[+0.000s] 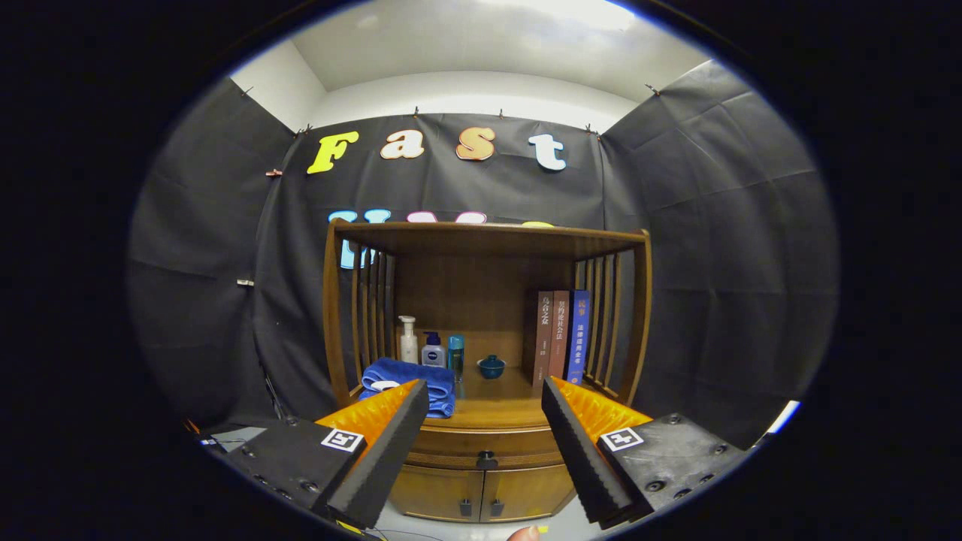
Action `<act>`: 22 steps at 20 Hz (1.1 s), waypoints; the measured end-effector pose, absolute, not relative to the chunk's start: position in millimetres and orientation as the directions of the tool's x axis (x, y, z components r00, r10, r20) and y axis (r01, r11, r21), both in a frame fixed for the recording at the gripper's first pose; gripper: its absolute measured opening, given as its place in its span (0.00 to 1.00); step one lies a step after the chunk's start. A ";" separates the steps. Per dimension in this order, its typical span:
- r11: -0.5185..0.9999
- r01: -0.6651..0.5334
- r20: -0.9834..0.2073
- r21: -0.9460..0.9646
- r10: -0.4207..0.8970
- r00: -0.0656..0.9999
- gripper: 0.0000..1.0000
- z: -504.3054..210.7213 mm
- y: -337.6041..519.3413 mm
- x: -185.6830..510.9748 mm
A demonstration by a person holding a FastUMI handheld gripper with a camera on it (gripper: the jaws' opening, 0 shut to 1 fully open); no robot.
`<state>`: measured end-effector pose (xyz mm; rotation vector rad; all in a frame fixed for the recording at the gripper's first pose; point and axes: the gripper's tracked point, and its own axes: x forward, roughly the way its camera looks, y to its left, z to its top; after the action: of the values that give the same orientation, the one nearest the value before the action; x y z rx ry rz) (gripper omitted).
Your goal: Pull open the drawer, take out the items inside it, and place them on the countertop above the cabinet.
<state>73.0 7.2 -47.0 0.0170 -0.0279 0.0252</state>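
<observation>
Fingers spread, holding nothing; gripper faces the drawer, seemingly closed. Centre on its knob, then pull straight.

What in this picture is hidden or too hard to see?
- Drawer contents, gripper view: drawer shut, so nothing inside shows.
- Blue towel, gripper view: near corner hidden behind a finger of the open gripper.
- Lower cabinet doors, gripper view: outer parts covered by both fingers.
- Book titles: too small.
</observation>
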 end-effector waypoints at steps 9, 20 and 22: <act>0.998 -0.033 -0.096 0.062 0.038 0.995 0.99 -185.4 5.9 151.4; 0.994 0.011 -0.236 0.109 0.015 0.972 0.98 -315.6 -3.2 214.4; 0.997 0.021 -0.270 0.068 -0.002 0.963 0.90 -329.5 -11.0 220.8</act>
<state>220.8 -11.0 -329.5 0.0702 0.2729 -0.0115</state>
